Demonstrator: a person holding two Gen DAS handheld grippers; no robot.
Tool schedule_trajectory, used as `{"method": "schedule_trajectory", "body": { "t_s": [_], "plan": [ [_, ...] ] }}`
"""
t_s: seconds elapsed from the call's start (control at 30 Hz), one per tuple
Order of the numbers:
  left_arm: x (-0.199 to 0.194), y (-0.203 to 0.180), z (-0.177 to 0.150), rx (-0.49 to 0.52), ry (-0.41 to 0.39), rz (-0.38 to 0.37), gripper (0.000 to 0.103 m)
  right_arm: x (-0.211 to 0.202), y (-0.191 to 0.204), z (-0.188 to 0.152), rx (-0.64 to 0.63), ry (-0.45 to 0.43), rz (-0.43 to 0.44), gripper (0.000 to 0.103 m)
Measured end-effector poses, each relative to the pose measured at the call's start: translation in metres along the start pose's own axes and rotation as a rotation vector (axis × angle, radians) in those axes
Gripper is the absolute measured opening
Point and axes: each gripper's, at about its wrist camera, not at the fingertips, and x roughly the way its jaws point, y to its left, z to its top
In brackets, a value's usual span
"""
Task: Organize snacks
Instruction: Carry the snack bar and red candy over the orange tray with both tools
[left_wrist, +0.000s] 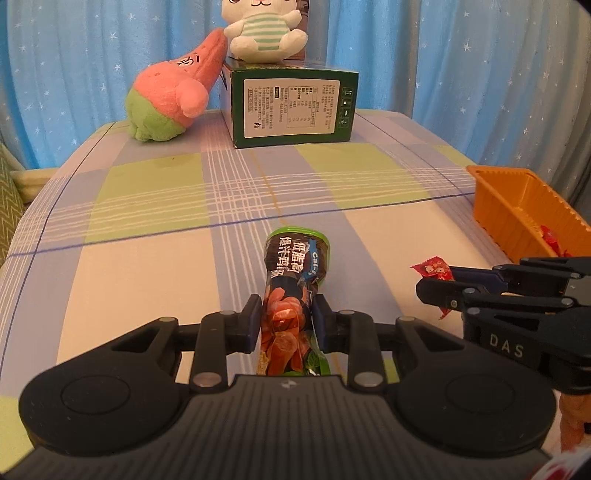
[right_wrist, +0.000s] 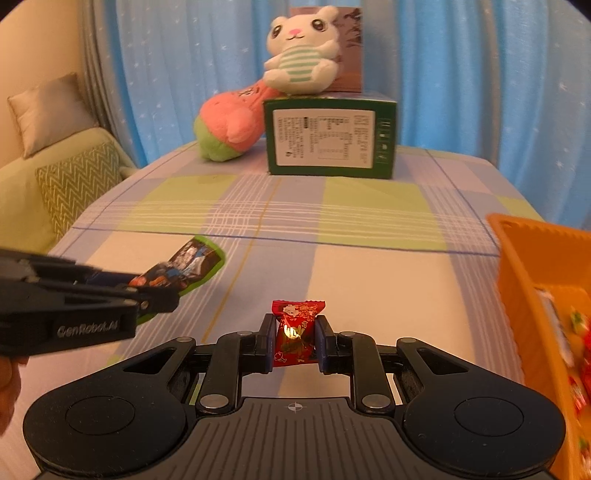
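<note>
The left gripper (left_wrist: 287, 320) pinches a long, glossy snack packet (left_wrist: 293, 291) lifted over the checked cloth (left_wrist: 147, 273). The right gripper (right_wrist: 294, 341) squeezes a crinkly red foil candy (right_wrist: 296, 338). At the right stands a ribbed orange plastic basket (right_wrist: 517, 266) holding more red sweets.

White bunny plush (right_wrist: 301, 55) atop green box (right_wrist: 330, 136), pink-green plush (left_wrist: 170, 96) beside — blue starry curtain (left_wrist: 461, 55)

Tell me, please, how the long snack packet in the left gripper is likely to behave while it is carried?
The snack packet probably flexes: its film looks soft and crinkled. Its free end juts well past the left gripper, so it may droop or swing. It seems light.
</note>
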Motion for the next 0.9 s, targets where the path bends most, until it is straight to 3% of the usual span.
{"method": "schedule_trajectory", "body": {
  "t_s": [0.43, 0.9],
  "plan": [
    [-0.079, -0.046, -0.032, -0.073, -0.033, 0.012, 0.026, -0.093, -0.014, -0.037, 0.091, 0.022, -0.035, 0.022],
    [-0.142, -0.088, -0.044, -0.088, -0.066, 0.002, 0.026, -0.167, -0.018, -0.043, 0.14, -0.022, -0.056, 0.022]
  ]
}}
